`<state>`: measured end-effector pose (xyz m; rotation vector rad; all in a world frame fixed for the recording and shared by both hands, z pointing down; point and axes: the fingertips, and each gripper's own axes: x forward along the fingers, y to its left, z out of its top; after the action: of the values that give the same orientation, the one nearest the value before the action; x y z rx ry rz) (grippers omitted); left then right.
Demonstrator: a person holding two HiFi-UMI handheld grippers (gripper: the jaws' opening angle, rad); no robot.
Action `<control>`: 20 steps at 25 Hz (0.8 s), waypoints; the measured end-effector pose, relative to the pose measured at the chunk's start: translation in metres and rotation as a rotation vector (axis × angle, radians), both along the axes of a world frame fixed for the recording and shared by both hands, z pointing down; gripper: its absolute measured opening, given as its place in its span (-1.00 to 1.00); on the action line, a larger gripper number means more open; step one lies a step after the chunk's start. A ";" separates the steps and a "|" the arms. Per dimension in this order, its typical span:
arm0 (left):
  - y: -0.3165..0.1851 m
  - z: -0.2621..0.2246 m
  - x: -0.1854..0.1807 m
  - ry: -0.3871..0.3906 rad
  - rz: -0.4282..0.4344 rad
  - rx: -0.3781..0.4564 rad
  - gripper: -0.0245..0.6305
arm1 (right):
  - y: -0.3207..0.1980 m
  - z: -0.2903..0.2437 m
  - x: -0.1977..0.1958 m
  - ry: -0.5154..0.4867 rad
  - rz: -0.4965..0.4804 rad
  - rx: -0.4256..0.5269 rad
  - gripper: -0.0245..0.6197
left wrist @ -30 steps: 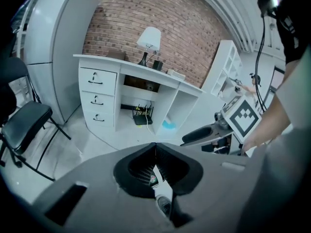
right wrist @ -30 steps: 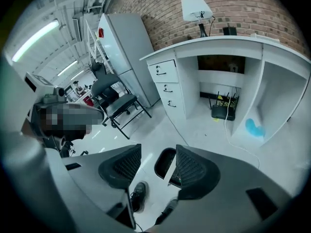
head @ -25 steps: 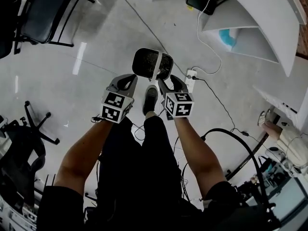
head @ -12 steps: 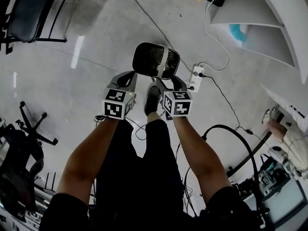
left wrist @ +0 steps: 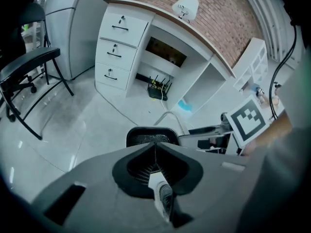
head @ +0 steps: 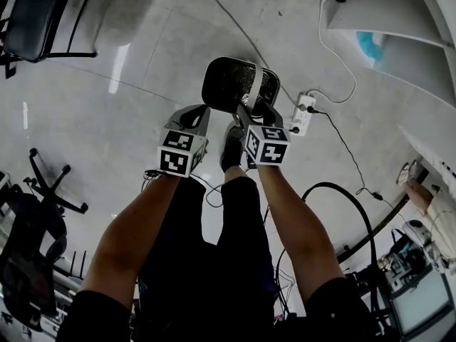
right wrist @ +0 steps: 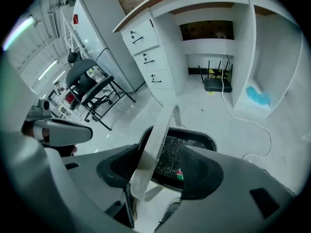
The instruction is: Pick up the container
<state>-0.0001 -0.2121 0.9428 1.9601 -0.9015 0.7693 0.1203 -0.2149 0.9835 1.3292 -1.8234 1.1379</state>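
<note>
The container (head: 228, 84) is a black mesh basket with a white handle (head: 253, 90) arching over it, seen above the grey floor in the head view. My right gripper (head: 258, 112) reaches to its near right side. In the right gripper view the handle (right wrist: 155, 135) runs up between the jaws of that gripper (right wrist: 163, 152), leaning toward the left one. The jaws stand wide apart and the pads do not press on it. My left gripper (head: 201, 109) sits just left of the basket, jaws closed together (left wrist: 155, 144), with the container (left wrist: 146, 135) right in front of it.
A white power strip (head: 303, 116) with cables lies right of the basket. My shoe (head: 231, 148) is under the grippers. A black chair (head: 35, 16) stands at the far left and a chair base (head: 53, 184) at the left. White drawers and shelves (left wrist: 119, 47) line the wall ahead.
The basket and both grippers have drifted slightly right and up in the head view, keeping their places relative to each other. The power strip now shows further right.
</note>
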 end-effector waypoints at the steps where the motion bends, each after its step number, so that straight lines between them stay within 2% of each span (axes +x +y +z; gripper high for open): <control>1: 0.000 0.006 -0.001 -0.002 0.000 -0.006 -0.89 | -0.002 0.006 -0.001 -0.002 -0.002 -0.005 -0.23; 11: -0.001 0.029 -0.005 0.022 0.019 -0.017 -0.89 | -0.022 0.035 -0.002 0.041 0.037 0.004 -0.25; 12: -0.001 0.029 -0.005 0.025 0.024 -0.016 -0.89 | -0.023 0.036 -0.001 0.050 0.039 0.003 -0.31; 14: -0.001 0.030 -0.005 0.027 0.031 -0.014 -0.89 | -0.023 0.038 0.002 0.074 0.038 0.003 -0.63; 15: -0.001 0.030 -0.005 0.030 0.028 -0.016 -0.89 | -0.023 0.039 0.003 0.084 0.037 0.004 -0.70; 20: -0.001 0.028 -0.009 0.033 0.017 -0.011 -0.89 | -0.022 0.040 0.002 0.091 0.065 -0.006 -0.83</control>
<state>-0.0088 -0.2130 0.9710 1.9671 -0.8600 0.7477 0.1222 -0.2371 1.0238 1.4221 -1.7216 1.0973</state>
